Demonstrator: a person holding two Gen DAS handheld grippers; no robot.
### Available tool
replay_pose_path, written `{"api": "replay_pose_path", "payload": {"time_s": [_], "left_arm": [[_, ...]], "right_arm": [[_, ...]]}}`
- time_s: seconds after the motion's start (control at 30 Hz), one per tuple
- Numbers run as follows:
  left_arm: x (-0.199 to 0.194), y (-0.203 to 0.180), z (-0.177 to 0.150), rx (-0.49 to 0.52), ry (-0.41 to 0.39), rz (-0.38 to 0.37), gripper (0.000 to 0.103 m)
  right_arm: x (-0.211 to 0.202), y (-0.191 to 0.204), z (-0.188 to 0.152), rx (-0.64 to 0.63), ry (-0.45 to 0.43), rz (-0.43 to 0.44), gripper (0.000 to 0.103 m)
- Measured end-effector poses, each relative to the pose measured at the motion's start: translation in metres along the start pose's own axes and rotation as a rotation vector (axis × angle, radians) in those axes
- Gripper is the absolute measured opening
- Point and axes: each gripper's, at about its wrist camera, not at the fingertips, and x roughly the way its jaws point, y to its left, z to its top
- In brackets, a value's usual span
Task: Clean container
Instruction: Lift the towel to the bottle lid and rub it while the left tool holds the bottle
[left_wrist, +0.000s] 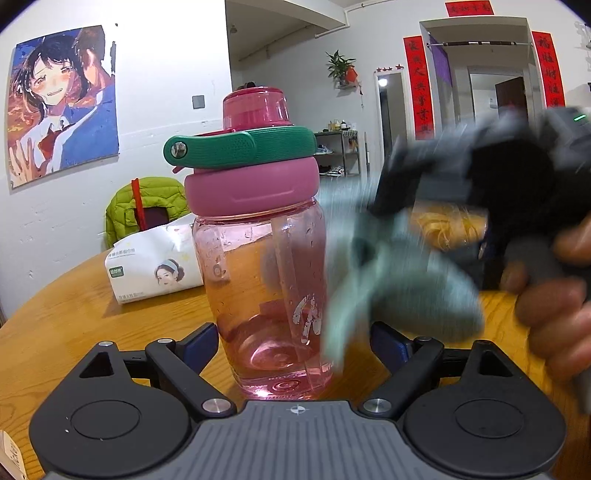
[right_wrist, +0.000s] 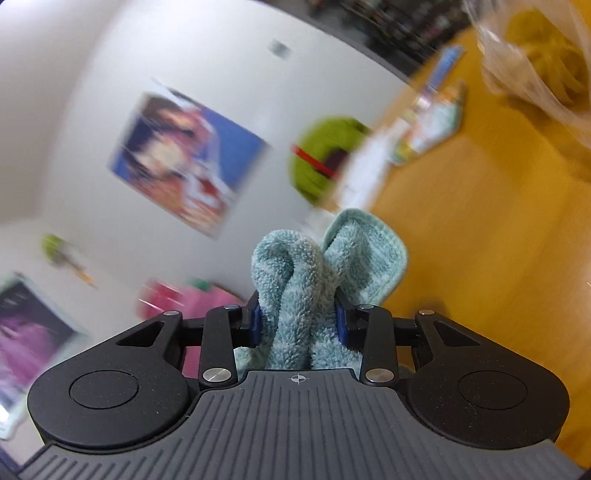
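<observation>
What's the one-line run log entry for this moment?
left claw: open around pink bottle, upright on wooden table | right claw: shut on teal cloth, beside bottle, contact unclear | lid on

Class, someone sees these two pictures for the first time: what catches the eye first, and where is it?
The pink bottle with its green handle stands upright on the wooden table, between the open fingers of the left tool. To its right a blurred teal cloth hangs beside the bottle. The right tool is clamped on that cloth.

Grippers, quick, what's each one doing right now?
Left gripper: open, fingers either side of the pink bottle, not clamped.
Right gripper: closed on the blue cloth.
</observation>
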Motion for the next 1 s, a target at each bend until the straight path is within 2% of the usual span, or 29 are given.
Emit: {"api": "replay_pose_path", "payload": {"time_s": [0.07, 0.1, 0.23, 0.3, 0.33, 0.4, 0.5, 0.57, 0.67, 0.73, 0.77, 0.9, 1.0], "left_arm": [[0.000, 0.001, 0.000, -0.001, 0.000, -0.001, 0.087], [-0.001, 0.003, 0.000, -0.002, 0.000, -0.001, 0.087], [-0.003, 0.008, 0.000, 0.001, 0.002, 0.001, 0.087], [-0.004, 0.011, -0.001, 0.002, 0.002, 0.002, 0.087], [-0.004, 0.013, -0.001, -0.002, 0.001, 0.000, 0.087], [-0.005, 0.017, -0.001, -0.005, 0.000, -0.003, 0.087], [-0.006, 0.022, -0.001, -0.003, 0.001, -0.001, 0.087], [-0.006, 0.025, -0.002, -0.001, 0.001, -0.001, 0.087], [-0.008, 0.034, -0.002, -0.001, 0.001, 0.001, 0.087], [-0.009, 0.039, -0.003, 0.001, 0.002, 0.002, 0.087], [-0.009, 0.041, -0.003, 0.006, 0.003, 0.005, 0.087], [-0.011, 0.053, -0.003, -0.004, 0.002, 0.001, 0.087], [-0.014, 0.062, -0.003, -0.005, -0.004, 0.005, 0.090]], "right_arm": [[-0.003, 0.004, 0.000, -0.006, -0.010, 0.042, 0.038], [0.000, 0.004, -0.001, -0.005, 0.008, 0.032, 0.038], [0.025, -0.008, -0.008, -0.025, 0.160, -0.227, 0.038], [0.029, -0.012, -0.009, -0.025, 0.181, -0.260, 0.038], [0.029, -0.010, -0.008, -0.032, 0.178, -0.255, 0.038], [0.018, -0.005, -0.006, -0.035, 0.116, -0.177, 0.038], [-0.006, 0.002, 0.000, -0.012, -0.015, 0.035, 0.038], [-0.010, 0.007, 0.001, -0.027, -0.021, 0.073, 0.038], [0.007, 0.003, -0.004, -0.038, 0.077, -0.072, 0.040], [0.022, -0.004, -0.009, -0.060, 0.174, -0.231, 0.040], [0.028, -0.008, -0.011, -0.065, 0.203, -0.276, 0.041], [0.029, 0.000, -0.012, -0.147, 0.191, -0.307, 0.041], [0.021, 0.002, -0.008, -0.152, 0.115, -0.251, 0.041]]}}
